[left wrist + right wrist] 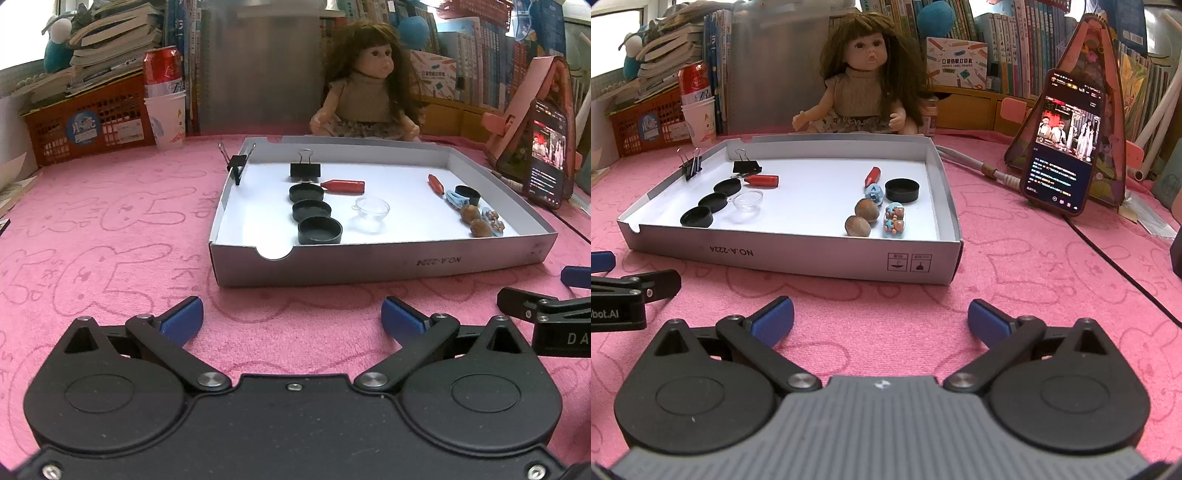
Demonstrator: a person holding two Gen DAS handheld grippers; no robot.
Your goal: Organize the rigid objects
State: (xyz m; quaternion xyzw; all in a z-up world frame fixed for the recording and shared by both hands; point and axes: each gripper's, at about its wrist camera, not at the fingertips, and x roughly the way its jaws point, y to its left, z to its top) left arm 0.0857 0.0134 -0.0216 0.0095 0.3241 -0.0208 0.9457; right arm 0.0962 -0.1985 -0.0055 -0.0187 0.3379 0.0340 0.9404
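Observation:
A shallow white cardboard tray (369, 260) (798, 254) lies on the pink cloth. In it, at left, stand three black caps (319, 230) (696, 216) in a row, a binder clip (305, 170) (746, 167), a red piece (343, 186) (762, 180) and a clear dish (372, 207) (748, 199). At right lie a second red piece (872, 176), a black cap (902, 189), two brown nuts (857, 225) and small blue charms (894, 220). Another binder clip (236, 162) (690, 165) grips the tray's left wall. My left gripper (291, 319) and right gripper (881, 319) are open and empty, in front of the tray.
A doll (864, 74) sits behind the tray. A phone (1063, 144) leans on a stand at right, with a cable (1108, 254) across the cloth. An orange basket (88, 125), paper cups and a red can (162, 66) stand at back left, before books.

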